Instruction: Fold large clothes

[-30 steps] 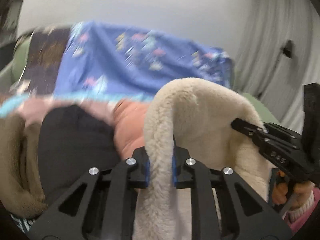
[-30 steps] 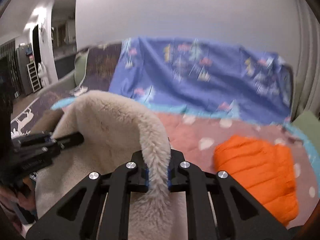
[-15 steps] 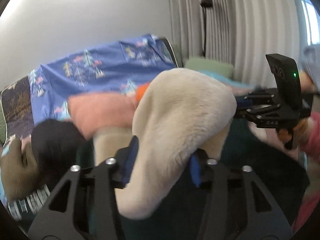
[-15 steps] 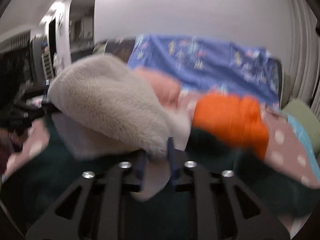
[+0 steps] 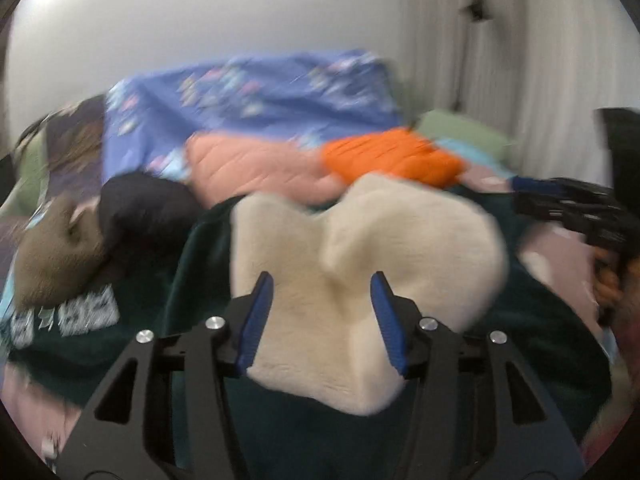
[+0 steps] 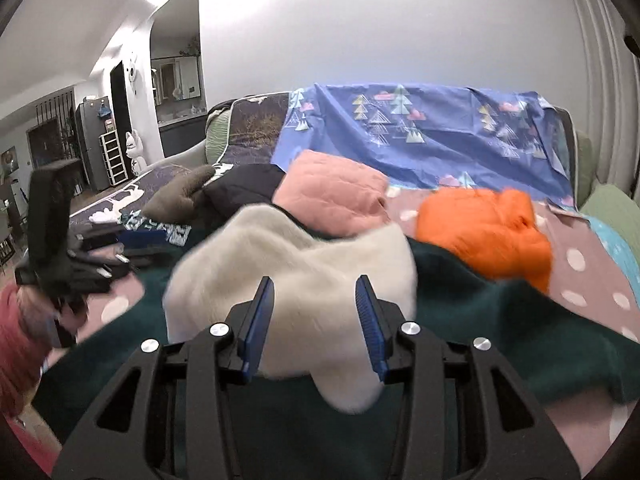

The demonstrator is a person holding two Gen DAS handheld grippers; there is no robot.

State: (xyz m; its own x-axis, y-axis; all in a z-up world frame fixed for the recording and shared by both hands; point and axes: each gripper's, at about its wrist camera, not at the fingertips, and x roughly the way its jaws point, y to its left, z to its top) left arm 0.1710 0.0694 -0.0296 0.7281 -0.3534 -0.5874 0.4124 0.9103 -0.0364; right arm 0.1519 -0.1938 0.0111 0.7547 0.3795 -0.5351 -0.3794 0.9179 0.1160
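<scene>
A cream fleece garment lies bunched on a dark green garment spread over the bed. My left gripper is open, its blue pads either side of the fleece's near edge. The fleece also shows in the right wrist view, on the green garment. My right gripper is open, its pads astride the fleece without pinching it. The right gripper shows at the right edge of the left wrist view; the left gripper shows at the left of the right wrist view.
Folded clothes lie behind: a pink one, an orange one, a black one and a brown one. A blue patterned sheet covers the sofa back. The pink dotted bed cover shows at the right.
Both grippers have opened and let go of the cream fleece, which has dropped onto the green garment. One second ago each was shut on its edge, holding it up.
</scene>
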